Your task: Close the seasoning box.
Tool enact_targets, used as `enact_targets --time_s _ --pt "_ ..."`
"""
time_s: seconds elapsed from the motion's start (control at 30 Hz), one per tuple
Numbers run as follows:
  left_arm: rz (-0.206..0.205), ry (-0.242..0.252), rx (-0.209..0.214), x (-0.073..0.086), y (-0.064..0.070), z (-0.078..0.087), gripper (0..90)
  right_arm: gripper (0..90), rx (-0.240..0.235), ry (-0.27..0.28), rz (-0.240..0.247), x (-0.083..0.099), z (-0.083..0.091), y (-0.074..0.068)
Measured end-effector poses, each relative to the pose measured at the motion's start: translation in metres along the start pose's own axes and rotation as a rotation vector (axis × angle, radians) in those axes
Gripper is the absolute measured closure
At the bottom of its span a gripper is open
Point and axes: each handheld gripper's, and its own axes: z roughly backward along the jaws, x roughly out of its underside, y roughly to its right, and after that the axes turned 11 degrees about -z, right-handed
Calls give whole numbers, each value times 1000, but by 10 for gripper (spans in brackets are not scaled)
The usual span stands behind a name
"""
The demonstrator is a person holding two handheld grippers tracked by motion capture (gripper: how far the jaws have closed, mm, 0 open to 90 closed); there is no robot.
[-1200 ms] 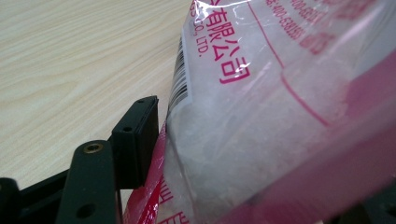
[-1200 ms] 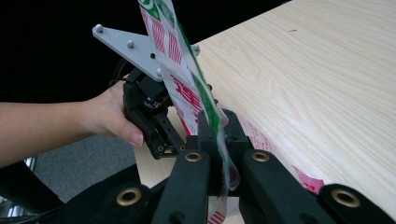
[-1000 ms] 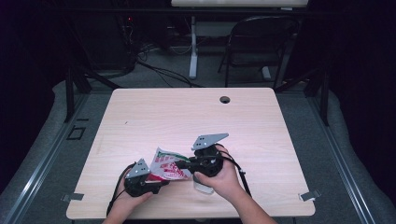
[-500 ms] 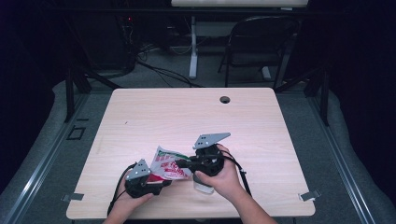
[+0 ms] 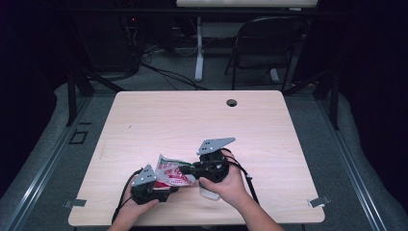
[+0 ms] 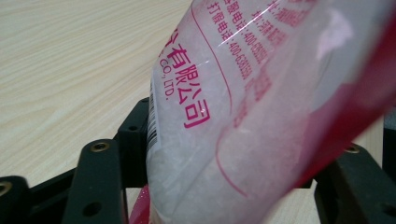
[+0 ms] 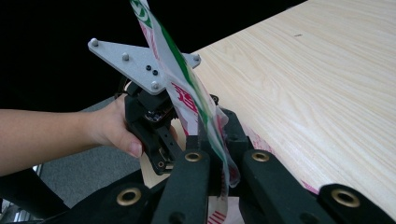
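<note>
High view: a person's two hands hold a clear plastic packet (image 5: 172,173) with red and green print between two grippers, just above the near edge of the wooden table (image 5: 192,120), left of centre. The left gripper (image 5: 161,188) lies nearest the person, its grey three-cornered plate tilted up; the right gripper (image 5: 185,169) meets the packet from the right, held in the right hand (image 5: 226,183). Left gripper view: the packet (image 6: 261,112), filled with white granular matter and printed with red characters, stands between the two black jaws, which press its lower part from either side. Right gripper view: the jaws are drawn close together on a thin, flattened edge of the packet (image 7: 196,107), which rises upright between them; beyond it sits the left gripper (image 7: 161,135) in the left hand (image 7: 112,128), at the table's edge.
</note>
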Motion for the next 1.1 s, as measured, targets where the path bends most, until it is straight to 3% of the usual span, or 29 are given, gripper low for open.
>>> enact_targets --time_s 0.33,0.6,0.73,1.0,1.1 --pt "4 2 -12 -1 1 2 537 900 -7 17 -12 1 3 4" --pt "-17 -30 -57 -4 4 3 599 900 1 18 -13 2 3 6" --pt "-46 -58 -91 -6 6 5 610 900 7 16 -13 2 3 7" --pt "-43 -106 -145 0 10 -2 617 900 68 -4 -10 4 -3 12" --pt "-17 -125 -147 6 11 -7 617 900 103 -29 -3 7 -9 15"
